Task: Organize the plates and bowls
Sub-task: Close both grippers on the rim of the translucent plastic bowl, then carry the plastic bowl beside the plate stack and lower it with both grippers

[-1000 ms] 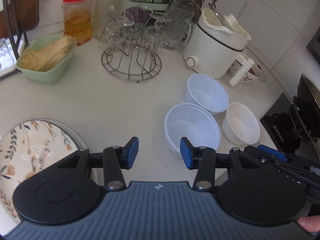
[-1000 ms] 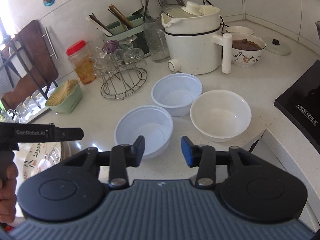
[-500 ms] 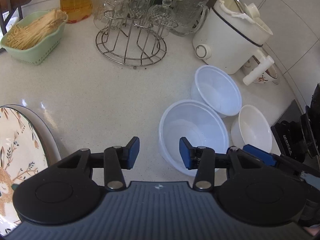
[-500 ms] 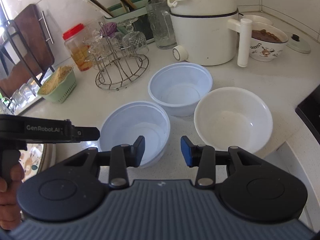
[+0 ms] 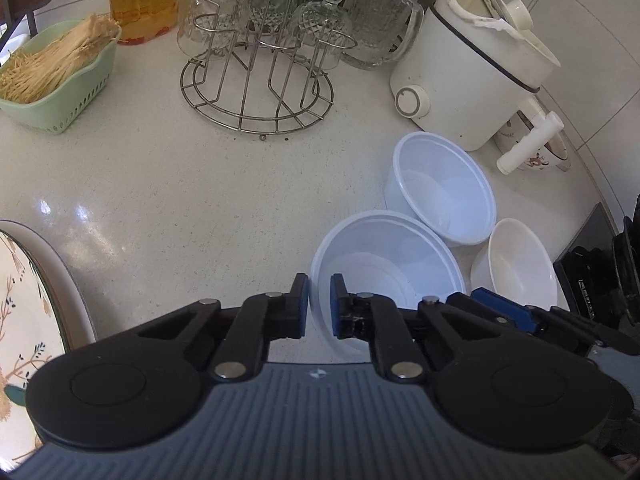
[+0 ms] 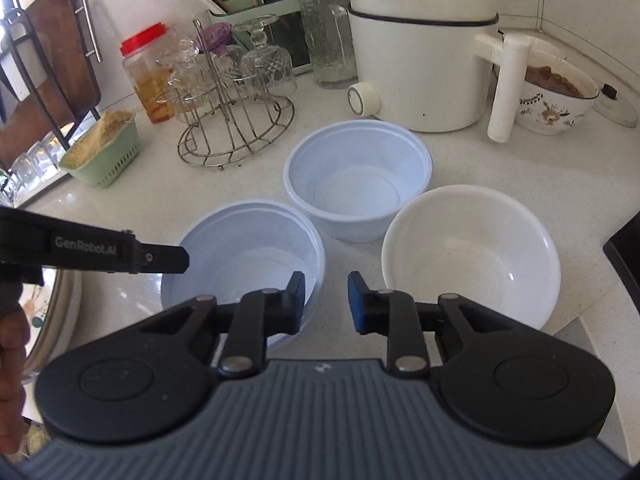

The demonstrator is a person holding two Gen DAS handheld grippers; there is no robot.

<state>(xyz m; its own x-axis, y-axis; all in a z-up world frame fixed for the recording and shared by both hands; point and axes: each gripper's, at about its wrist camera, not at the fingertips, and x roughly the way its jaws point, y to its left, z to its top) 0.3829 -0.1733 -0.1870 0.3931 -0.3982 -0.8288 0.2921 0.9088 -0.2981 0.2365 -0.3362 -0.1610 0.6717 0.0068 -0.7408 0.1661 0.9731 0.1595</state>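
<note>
Bowls first: from the left wrist view, three of them sit in a cluster on a pale speckled tabletop (image 5: 208, 200) around 3 to 4 o'clock. The near plastic bowl (image 5: 386, 276) is right at the tool, the far plastic bowl (image 5: 440, 196) is just behind it, touching or nearly so, and the white bowl (image 5: 516, 264) is off to the right. A floral plate (image 5: 24, 320) pokes in at 9 o'clock. Up top there's a wire glass rack (image 5: 260, 76), a green basket (image 5: 60, 80) at 10 o'clock, a white cooker (image 5: 468, 76) at 2 o'clock, and tiled wall behind. No readable writing in this view. The left tool (image 5: 319, 306) is pinched narrow, its blue pads either side of the near plastic bowl's rim, so it's gripping that wall.

Right wrist view: same tabletop, same near plastic bowl (image 6: 244, 256) at 9 o'clock of centre, far plastic bowl (image 6: 358, 180) at 12, white bowl (image 6: 470, 252) at 3. The cooker (image 6: 424, 52) sits at 1 o'clock, with a red-lidded jar (image 6: 146, 72) and a wooden board (image 6: 60, 48) at 10 to 11. The left tool's arm (image 6: 92, 252) comes in from 9 o'clock, printed "GenRobot.AI". The right tool (image 6: 326, 300) is partly spread, with its left pad over the near plastic bowl's right rim and its right pad outside; can't tell if it touches.
</note>
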